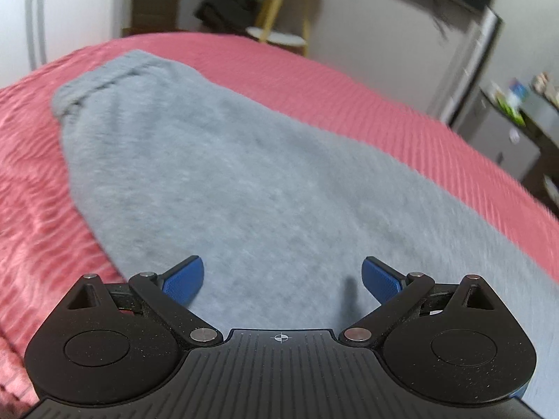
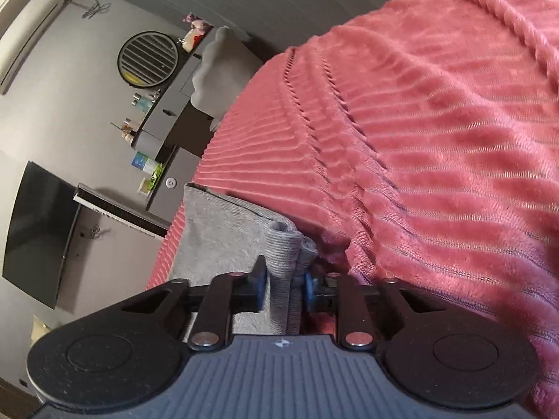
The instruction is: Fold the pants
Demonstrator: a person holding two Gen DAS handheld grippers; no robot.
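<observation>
Grey sweatpants (image 1: 216,160) lie lengthwise on a pink ribbed bedspread (image 1: 349,97), one ribbed end at the far left. My left gripper (image 1: 282,277) is open, its blue pads (image 1: 185,279) spread just above the near part of the grey fabric, holding nothing. In the right wrist view the camera is rolled sideways. My right gripper (image 2: 283,282) is shut on a bunched ribbed edge of the pants (image 2: 283,244), with the bedspread (image 2: 436,139) filling the right side.
Beyond the bed stand a yellow-legged side table (image 1: 279,10), a dark bundle (image 1: 227,7), a wall TV (image 2: 38,223) and a grey dresser with small items (image 2: 164,118). The bed's far edge curves across the left wrist view.
</observation>
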